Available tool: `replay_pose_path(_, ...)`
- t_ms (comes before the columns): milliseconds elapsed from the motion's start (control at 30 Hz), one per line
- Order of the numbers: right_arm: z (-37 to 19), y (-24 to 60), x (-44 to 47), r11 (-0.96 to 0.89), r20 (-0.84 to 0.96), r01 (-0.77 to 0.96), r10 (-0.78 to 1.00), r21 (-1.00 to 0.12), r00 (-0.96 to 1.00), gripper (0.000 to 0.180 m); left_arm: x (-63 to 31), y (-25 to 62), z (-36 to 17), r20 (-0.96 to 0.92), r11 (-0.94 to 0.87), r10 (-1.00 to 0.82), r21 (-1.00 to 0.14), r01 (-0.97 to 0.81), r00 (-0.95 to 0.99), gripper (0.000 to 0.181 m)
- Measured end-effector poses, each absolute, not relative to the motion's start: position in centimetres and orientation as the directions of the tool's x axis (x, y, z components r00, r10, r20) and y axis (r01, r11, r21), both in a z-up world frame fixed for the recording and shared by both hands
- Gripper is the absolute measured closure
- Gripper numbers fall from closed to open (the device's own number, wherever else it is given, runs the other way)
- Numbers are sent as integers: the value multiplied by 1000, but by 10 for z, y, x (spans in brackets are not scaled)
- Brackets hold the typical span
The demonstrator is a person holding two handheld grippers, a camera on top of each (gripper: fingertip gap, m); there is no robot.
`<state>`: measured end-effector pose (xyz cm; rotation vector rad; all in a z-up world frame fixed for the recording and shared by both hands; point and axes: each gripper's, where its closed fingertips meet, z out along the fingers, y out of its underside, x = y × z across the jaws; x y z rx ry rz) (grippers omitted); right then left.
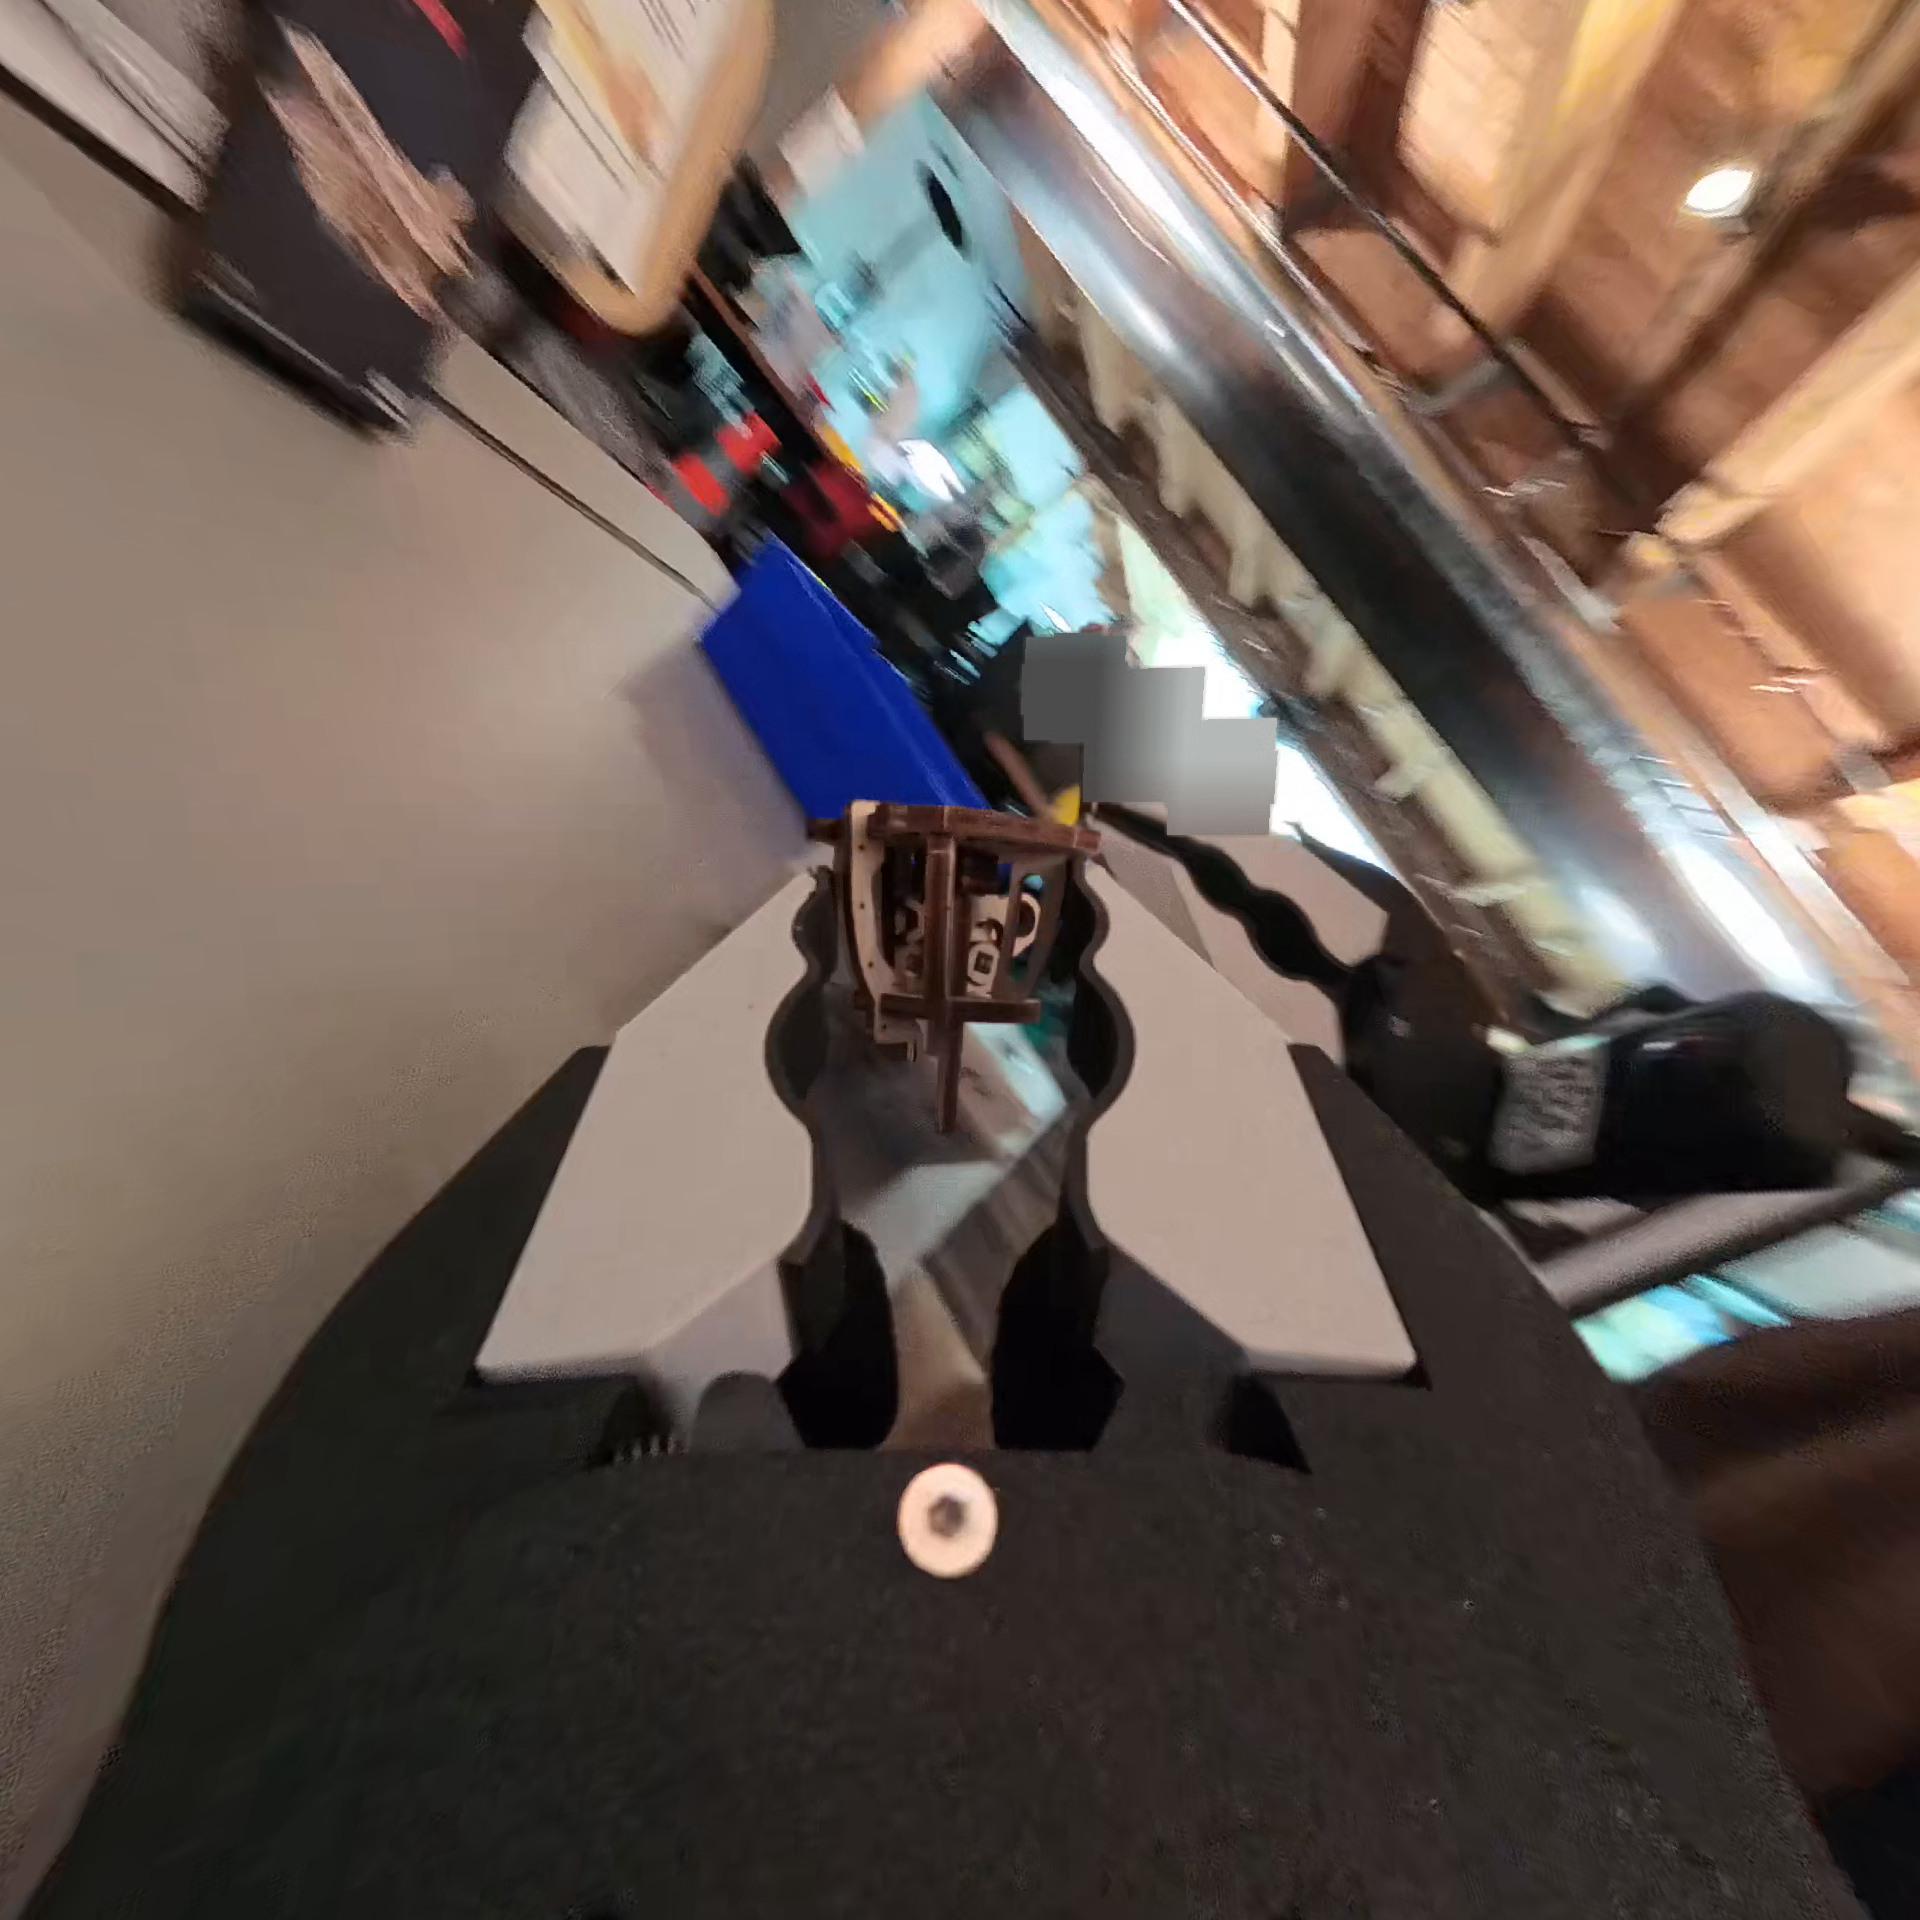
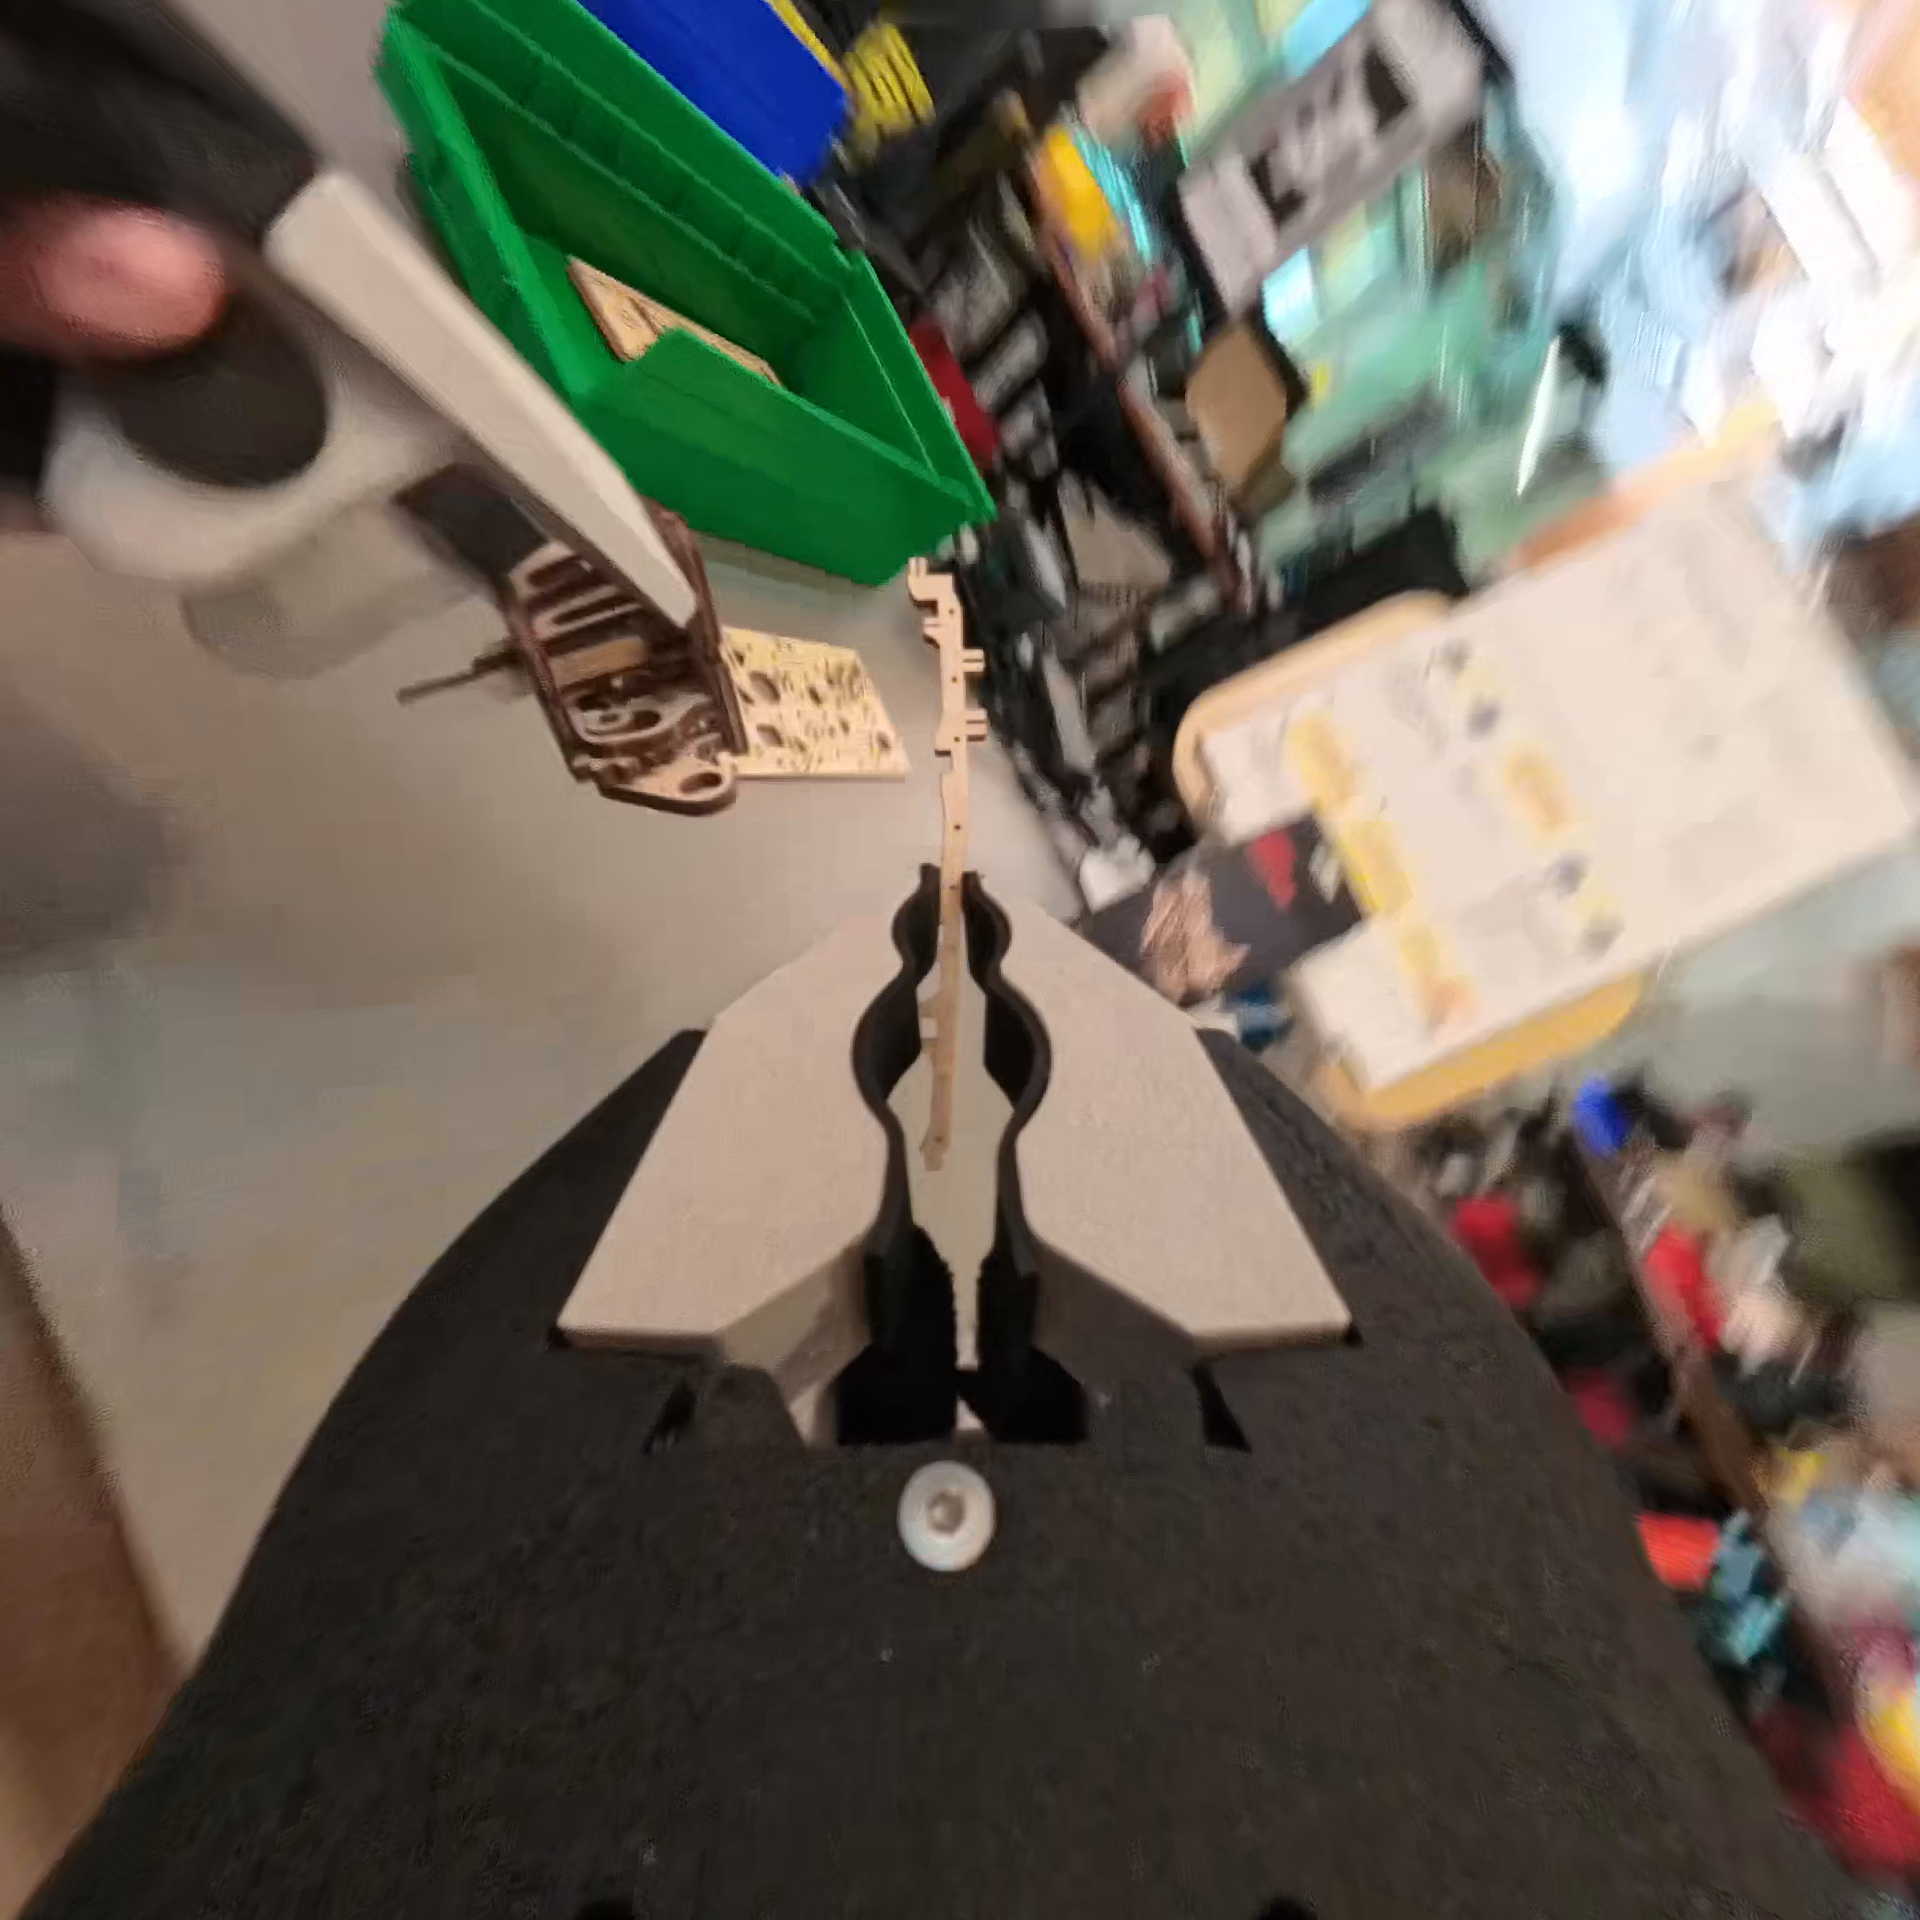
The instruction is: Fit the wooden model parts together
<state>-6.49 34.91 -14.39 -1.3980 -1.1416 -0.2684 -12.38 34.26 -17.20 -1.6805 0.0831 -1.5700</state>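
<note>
My left gripper [image 1: 948,904] is shut on a partly built wooden model [image 1: 940,925] of dark and pale laser-cut pieces, held in the air between its fingertips. The same gripper and model [image 2: 634,675] show at the upper left of the right wrist view. My right gripper [image 2: 948,894] is shut on a thin pale wooden strip [image 2: 951,831] with notches along its edge; the strip stands upright and sticks out past the fingertips. The strip is to the right of the model, apart from it. The right gripper also shows at the right of the left wrist view [image 1: 1351,966].
A green bin [image 2: 727,343] with a wooden sheet in it stands on the grey table [image 2: 364,935], with a blue bin [image 2: 727,62] behind it. A flat wooden parts sheet [image 2: 821,717] lies on the table. An instruction sheet on a tray [image 2: 1538,790] is at the right. Both views are motion-blurred.
</note>
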Motion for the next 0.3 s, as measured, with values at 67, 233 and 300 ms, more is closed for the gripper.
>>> replay_pose_path(67, -126, 334, -65, 478, 865, 739, 409, -475, 290, 177, -118, 333, -169, 861, -792, -508, -481, 375, 30, 140)
replay_pose_path(233, -94, 305, -66, 803, 985, 588, 163, -100, -56, 177, -110, 312, -157, 921, -968, -247, -221, 119, -302, 140)
replay_pose_path(300, -78, 297, -76, 863, 994, 505, 40, 19, -105, 177, -104, 308, -155, 923, -989, -148, -144, 37, -355, 139)
